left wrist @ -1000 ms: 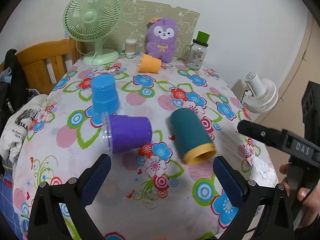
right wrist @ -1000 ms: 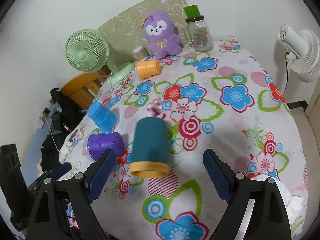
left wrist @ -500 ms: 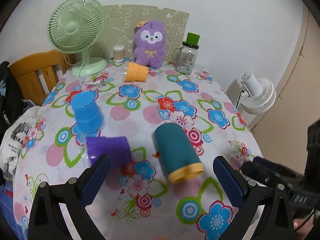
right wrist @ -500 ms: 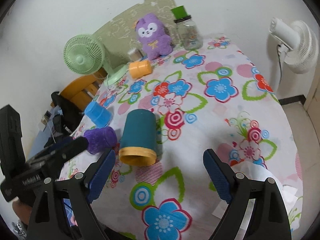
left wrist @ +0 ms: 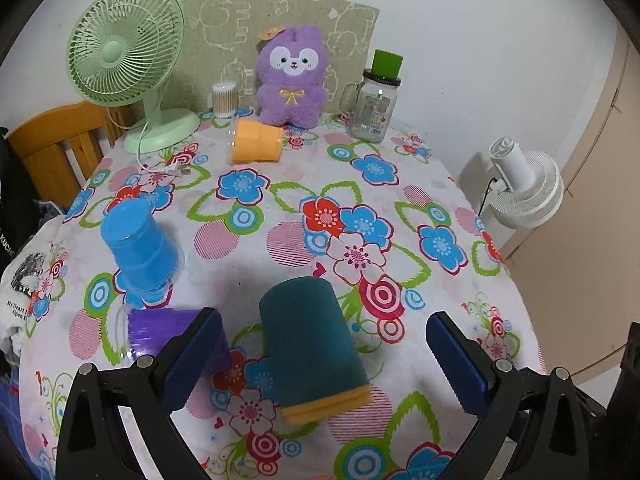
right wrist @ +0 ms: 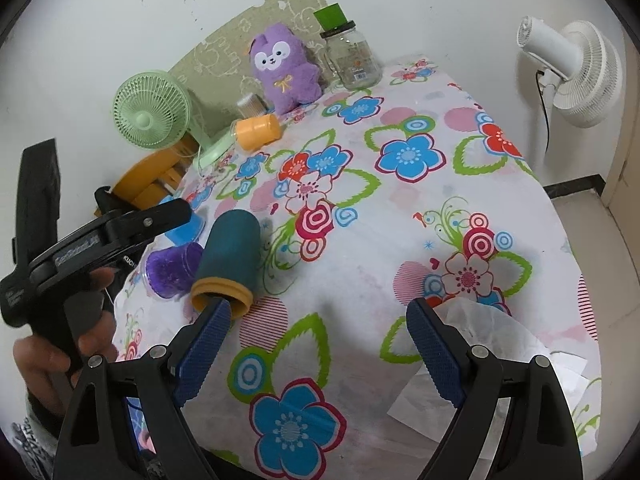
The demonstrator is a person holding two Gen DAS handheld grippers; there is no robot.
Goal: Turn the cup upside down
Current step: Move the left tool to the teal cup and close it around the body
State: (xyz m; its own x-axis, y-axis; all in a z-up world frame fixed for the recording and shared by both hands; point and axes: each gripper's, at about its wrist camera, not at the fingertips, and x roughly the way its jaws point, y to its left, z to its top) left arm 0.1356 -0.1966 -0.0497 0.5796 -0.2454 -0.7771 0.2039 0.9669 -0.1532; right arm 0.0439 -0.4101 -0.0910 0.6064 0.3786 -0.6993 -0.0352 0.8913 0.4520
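A dark teal cup with a yellow rim (left wrist: 314, 344) lies on its side on the flowered tablecloth (left wrist: 360, 200), mouth toward me. My left gripper (left wrist: 324, 364) is open and straddles it without touching. In the right wrist view the teal cup (right wrist: 230, 258) lies at left, just beyond the left fingertip of my open, empty right gripper (right wrist: 320, 344). A purple cup (left wrist: 160, 334) lies on its side left of the teal one. A blue cup (left wrist: 140, 250) stands upside down behind it. An orange cup (left wrist: 256, 145) lies on its side at the back.
A green desk fan (left wrist: 128, 60), a cotton swab jar (left wrist: 225, 99), a purple plush toy (left wrist: 290, 76) and a glass jar with a green lid (left wrist: 374, 100) stand along the back. A white fan (left wrist: 524, 184) stands off the right edge. Tissue paper (right wrist: 488, 344) lies at the near right corner.
My left gripper has moved right and forward, so the teal cup now lies between its fingers. My right gripper has drawn back to the right, and the cup now sits at its left fingertip.
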